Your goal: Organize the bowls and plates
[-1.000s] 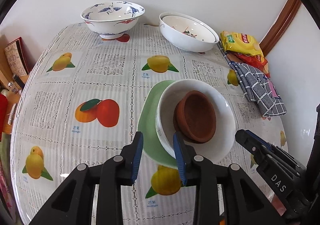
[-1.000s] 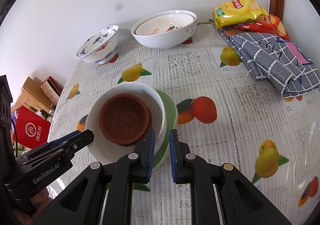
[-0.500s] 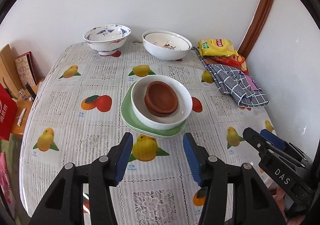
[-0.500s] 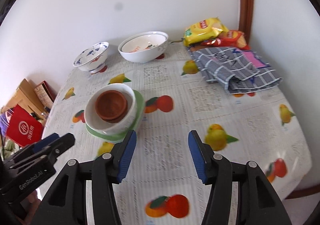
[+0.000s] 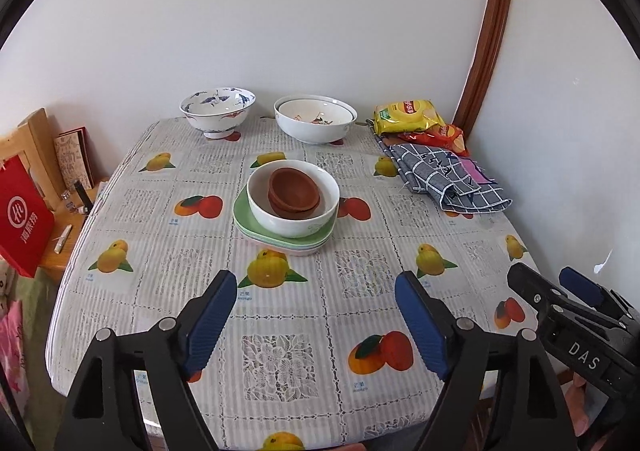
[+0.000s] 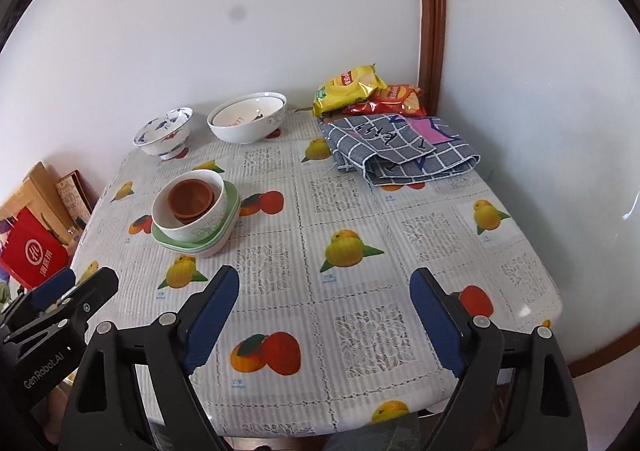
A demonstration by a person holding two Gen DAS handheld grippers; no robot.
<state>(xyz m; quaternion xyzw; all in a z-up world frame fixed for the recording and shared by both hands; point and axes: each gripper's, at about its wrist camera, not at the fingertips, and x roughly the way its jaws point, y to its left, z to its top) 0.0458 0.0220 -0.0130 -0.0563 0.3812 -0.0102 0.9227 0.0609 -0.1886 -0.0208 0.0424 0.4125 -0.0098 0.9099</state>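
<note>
Left wrist view: left gripper (image 5: 314,325) spread wide, empty, above the table's near edge. Right gripper (image 6: 326,321) likewise gaping. Well beyond both, brown clay bowls (image 5: 294,193) nest inside a white bowl (image 5: 294,217) on stacked green plates (image 5: 248,221).

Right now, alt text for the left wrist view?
Open left gripper hovers over a fruit-print table. At centre, brown bowls sit in a white bowl on stacked plates; two bowls stand behind.
</note>
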